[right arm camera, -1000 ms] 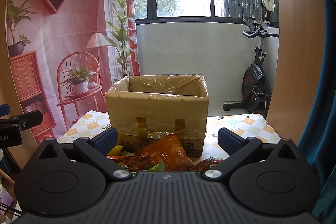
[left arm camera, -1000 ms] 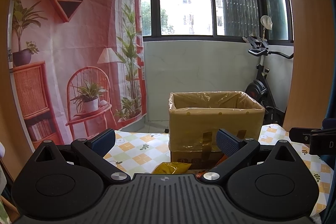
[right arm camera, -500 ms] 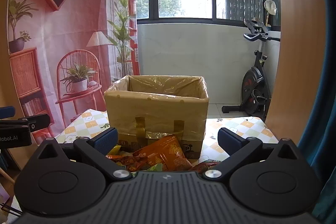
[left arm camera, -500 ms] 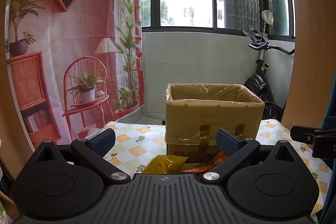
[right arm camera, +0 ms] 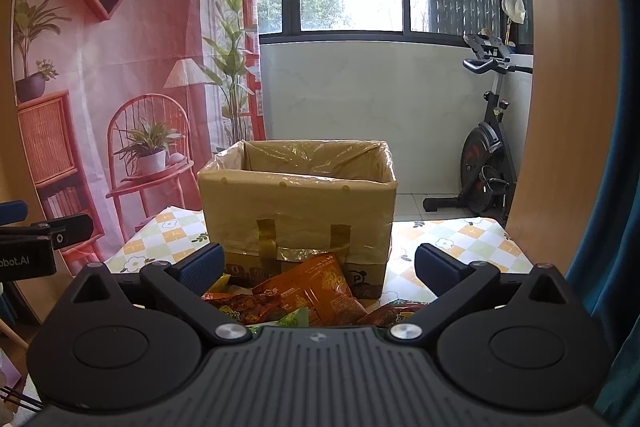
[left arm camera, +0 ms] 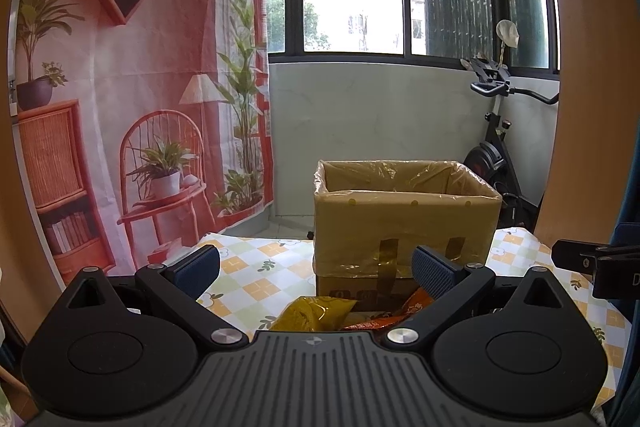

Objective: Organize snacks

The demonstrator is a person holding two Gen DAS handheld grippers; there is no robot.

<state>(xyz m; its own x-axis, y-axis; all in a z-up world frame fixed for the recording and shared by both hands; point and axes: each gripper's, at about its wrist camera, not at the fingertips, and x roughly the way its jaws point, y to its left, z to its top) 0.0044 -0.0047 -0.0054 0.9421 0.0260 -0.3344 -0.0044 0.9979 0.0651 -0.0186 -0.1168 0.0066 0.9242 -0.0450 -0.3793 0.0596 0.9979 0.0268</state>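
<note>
A plastic-lined cardboard box point(left arm camera: 404, 223) stands open on the checkered tablecloth; it also shows in the right wrist view point(right arm camera: 298, 211). Snack packets lie in front of it: a yellow packet point(left arm camera: 314, 313) and an orange packet point(left arm camera: 416, 303) in the left wrist view, a large orange packet point(right arm camera: 316, 287), a red packet point(right arm camera: 240, 305) and several more in the right wrist view. My left gripper point(left arm camera: 316, 269) is open and empty above the packets. My right gripper point(right arm camera: 318, 267) is open and empty above the pile. The box's inside is hidden.
The checkered table point(left arm camera: 256, 259) ends at the left near a printed backdrop point(left arm camera: 132, 107). An exercise bike point(right arm camera: 486, 163) stands behind at the right. A wooden panel point(right arm camera: 568, 107) and a blue curtain point(right arm camera: 616, 147) close the right side.
Both grippers have risen and tilted slightly, so the box sits lower in view and more packets show. Both stay open.
</note>
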